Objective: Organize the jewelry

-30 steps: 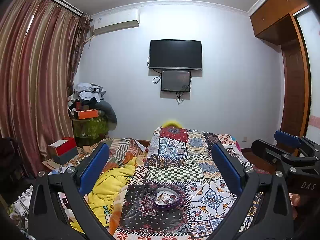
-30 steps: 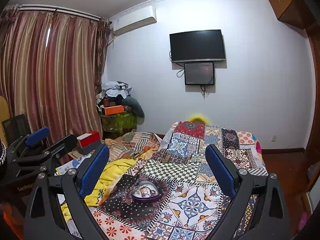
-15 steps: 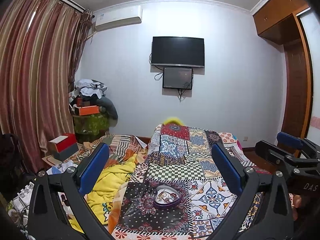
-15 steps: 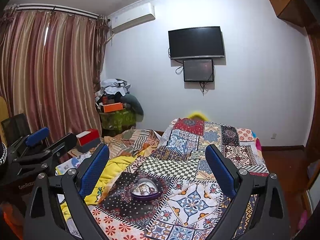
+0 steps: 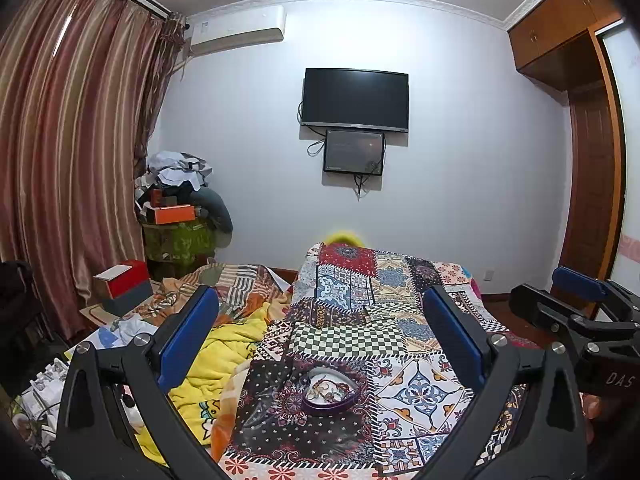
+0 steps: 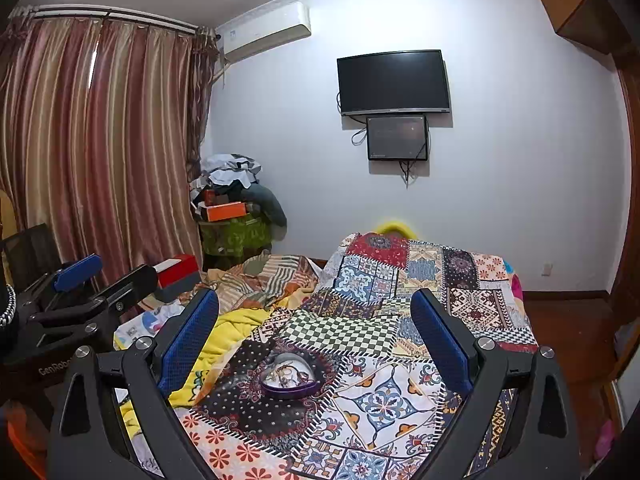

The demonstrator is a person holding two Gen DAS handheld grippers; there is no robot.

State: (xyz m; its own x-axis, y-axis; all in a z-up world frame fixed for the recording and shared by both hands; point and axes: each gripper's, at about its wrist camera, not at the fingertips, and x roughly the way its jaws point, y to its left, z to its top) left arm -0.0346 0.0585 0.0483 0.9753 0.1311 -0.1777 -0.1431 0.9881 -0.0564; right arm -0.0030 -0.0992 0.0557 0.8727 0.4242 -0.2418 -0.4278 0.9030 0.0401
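My left claw [image 5: 320, 344] and right claw [image 6: 316, 340] both stand wide apart, gripping nothing, above the bed [image 5: 420, 392]. Between their fingers, a purple heart-shaped box [image 5: 331, 392] sits uncovered on the patchwork quilt [image 6: 380, 400], jewelry [image 6: 287, 374] tangled inside. Beyond, a TV [image 5: 355, 98] hangs on the wall.

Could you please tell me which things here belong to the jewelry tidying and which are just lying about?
Job: heart-shaped box with jewelry inside; left gripper and right gripper, both open.

Lying about: yellow blanket, red box, orange box, television.
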